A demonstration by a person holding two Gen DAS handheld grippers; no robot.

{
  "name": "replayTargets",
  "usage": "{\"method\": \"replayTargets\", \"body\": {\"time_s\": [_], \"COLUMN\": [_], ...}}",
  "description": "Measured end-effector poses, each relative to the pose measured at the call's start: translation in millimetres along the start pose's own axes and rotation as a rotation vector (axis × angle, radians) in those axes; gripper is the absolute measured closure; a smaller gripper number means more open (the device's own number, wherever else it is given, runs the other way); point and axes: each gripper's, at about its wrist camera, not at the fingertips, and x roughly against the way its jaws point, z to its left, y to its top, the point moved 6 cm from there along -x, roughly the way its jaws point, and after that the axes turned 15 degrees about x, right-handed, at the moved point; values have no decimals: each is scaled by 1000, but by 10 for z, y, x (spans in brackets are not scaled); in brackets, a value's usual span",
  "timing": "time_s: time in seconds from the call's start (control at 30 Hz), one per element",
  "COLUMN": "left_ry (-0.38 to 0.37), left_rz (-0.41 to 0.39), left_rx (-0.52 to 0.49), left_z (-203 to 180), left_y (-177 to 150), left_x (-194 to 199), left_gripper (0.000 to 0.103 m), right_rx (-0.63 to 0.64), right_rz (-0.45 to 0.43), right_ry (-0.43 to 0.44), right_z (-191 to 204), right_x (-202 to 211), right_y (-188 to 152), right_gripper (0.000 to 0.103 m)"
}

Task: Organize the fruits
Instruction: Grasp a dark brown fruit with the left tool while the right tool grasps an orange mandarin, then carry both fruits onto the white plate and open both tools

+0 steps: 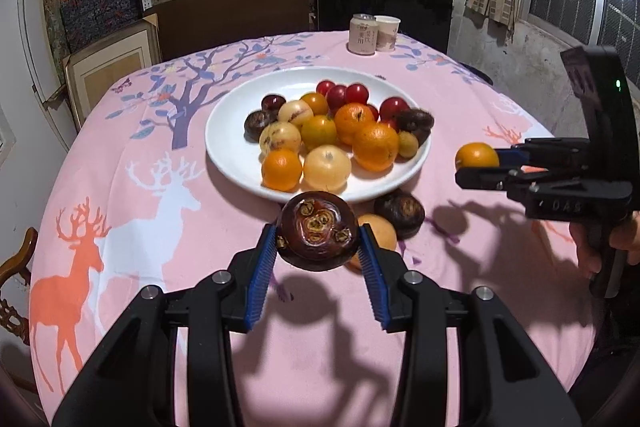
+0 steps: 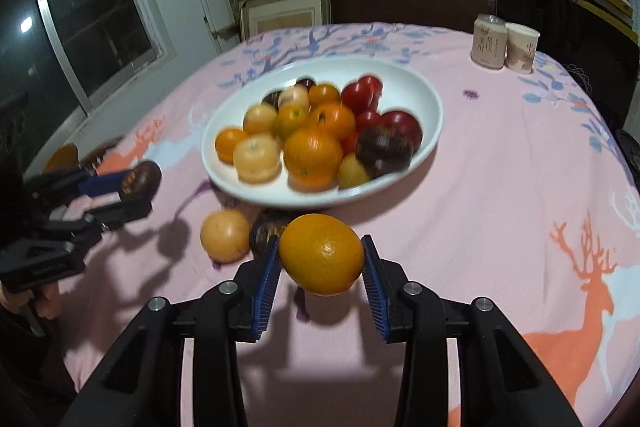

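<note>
My left gripper point(image 1: 319, 241) is shut on a dark brown round fruit point(image 1: 318, 229) and holds it above the cloth, just in front of the white plate point(image 1: 224, 131). My right gripper point(image 2: 322, 261) is shut on an orange point(image 2: 322, 253) and holds it in front of the plate point(image 2: 424, 95). The plate carries several oranges, pale yellow fruits, red tomatoes and dark fruits. On the cloth by the plate's near rim lie a pale orange fruit point(image 2: 225, 235) and a dark fruit point(image 2: 266, 229). The right gripper point(image 1: 478, 167) with its orange point(image 1: 476, 155) shows at the right of the left wrist view.
A round table with a pink deer-print cloth point(image 1: 132, 211). A can point(image 1: 362, 34) and a paper cup point(image 1: 387, 33) stand at the far edge. Dark chairs, shelves of boxes and a window lie beyond the table.
</note>
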Motion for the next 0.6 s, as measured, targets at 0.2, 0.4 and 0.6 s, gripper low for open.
{"method": "replayTargets", "body": {"time_s": [0.2, 0.4, 0.6], "left_ry": [-15, 3, 17], "left_rz": [-34, -27, 24], "left_rx": [7, 8, 18], "left_z": [-136, -215, -227], "left_y": [434, 744, 797], "left_x": [-153, -541, -923], "left_gripper": [62, 62, 62], "right_rx": [-73, -138, -157], "right_rz": [-47, -35, 12], "right_ry": [-2, -33, -55], "right_z": [-263, -532, -685], "right_x": [11, -316, -714], "right_y": [531, 895, 954], "right_gripper": [63, 63, 63]}}
